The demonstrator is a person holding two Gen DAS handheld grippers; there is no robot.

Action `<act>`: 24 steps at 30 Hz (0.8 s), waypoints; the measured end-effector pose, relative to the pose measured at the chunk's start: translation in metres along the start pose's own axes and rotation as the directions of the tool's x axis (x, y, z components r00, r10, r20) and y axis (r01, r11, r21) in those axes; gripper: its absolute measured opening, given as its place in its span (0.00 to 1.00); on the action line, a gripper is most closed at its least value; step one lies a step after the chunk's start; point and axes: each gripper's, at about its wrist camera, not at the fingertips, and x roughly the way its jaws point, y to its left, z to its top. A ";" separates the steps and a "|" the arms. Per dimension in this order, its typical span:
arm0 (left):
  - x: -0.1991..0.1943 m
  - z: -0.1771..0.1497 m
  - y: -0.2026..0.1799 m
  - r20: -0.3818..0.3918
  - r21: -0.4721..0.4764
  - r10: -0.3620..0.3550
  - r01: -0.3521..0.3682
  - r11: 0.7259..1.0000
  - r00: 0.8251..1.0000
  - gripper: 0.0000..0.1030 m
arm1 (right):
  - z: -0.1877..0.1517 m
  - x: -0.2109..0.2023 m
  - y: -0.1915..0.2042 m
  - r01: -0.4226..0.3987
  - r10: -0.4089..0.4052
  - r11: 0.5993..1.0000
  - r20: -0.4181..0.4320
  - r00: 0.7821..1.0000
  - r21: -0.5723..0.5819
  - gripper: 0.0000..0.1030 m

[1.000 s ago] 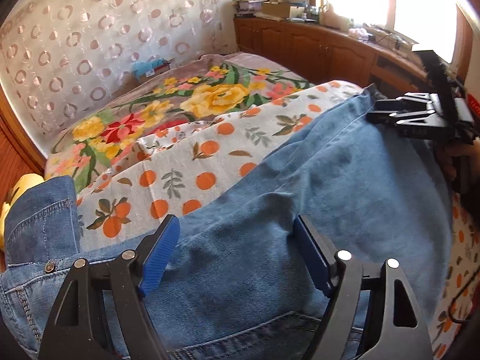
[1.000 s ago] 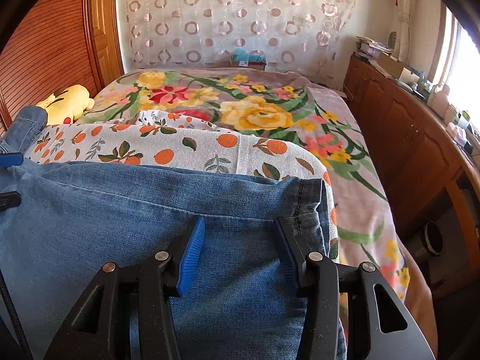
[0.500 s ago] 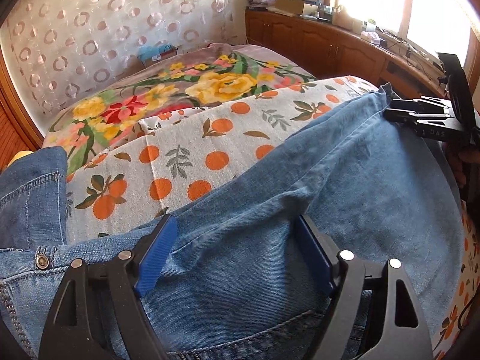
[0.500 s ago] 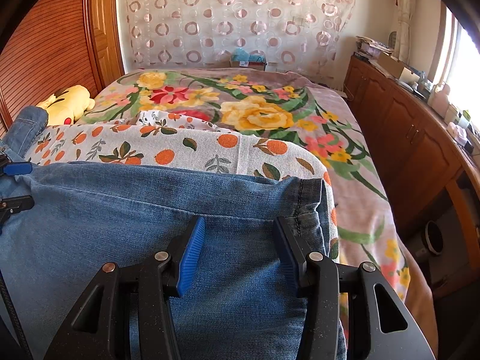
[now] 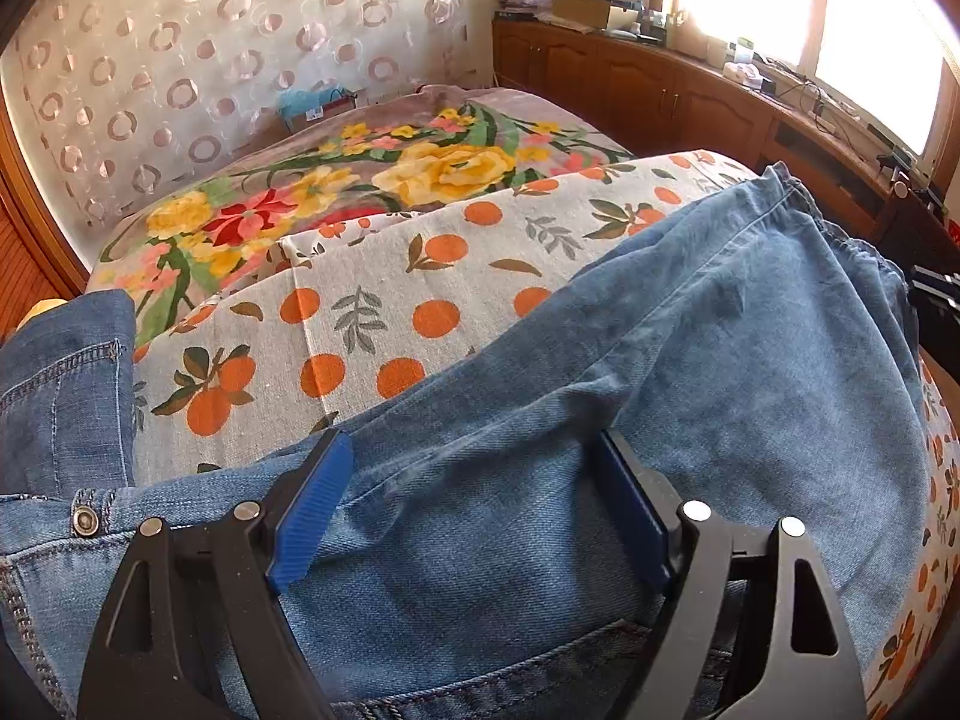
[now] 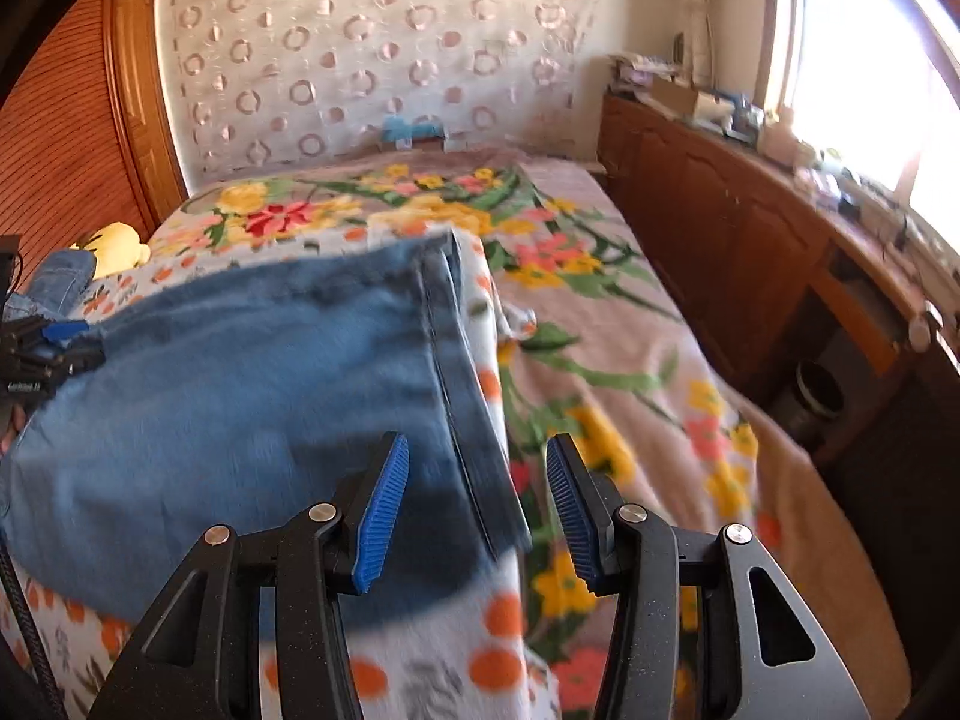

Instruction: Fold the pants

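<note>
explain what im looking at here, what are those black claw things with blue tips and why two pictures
Those are two hand-held grippers, one in each of a person's hands, each carrying a camera that looks out along its fingers. One picture comes from the left gripper, the other from the right gripper. A pair of blue jeans lies on an orange-print cloth spread over a floral bedspread. Both grippers stand open just above the denim; neither holds anything. The right view is blurred.
</note>
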 end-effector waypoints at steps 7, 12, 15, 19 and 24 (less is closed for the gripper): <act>0.000 0.000 -0.002 0.000 0.006 0.005 -0.005 1.000 1.000 0.80 | -0.027 0.001 -0.029 -0.050 0.058 0.991 -0.062 0.996 0.124 0.48; -0.010 -0.002 -0.002 0.018 0.003 0.018 -0.018 1.000 1.000 0.80 | -0.023 0.007 -0.034 -0.098 0.109 0.981 -0.060 0.992 0.167 0.48; -0.024 -0.002 -0.008 0.048 0.010 0.027 -0.027 1.000 0.999 0.80 | -0.020 0.011 -0.037 -0.126 0.140 0.974 -0.060 0.988 0.188 0.48; -0.044 -0.002 -0.022 0.089 0.008 -0.006 0.005 1.000 0.996 0.80 | -0.026 0.014 -0.038 -0.143 0.158 0.967 -0.057 0.986 0.209 0.48; -0.059 0.000 -0.040 0.132 0.008 -0.053 0.053 0.999 0.990 0.80 | -0.025 0.017 -0.034 -0.154 0.168 0.964 -0.048 0.985 0.217 0.47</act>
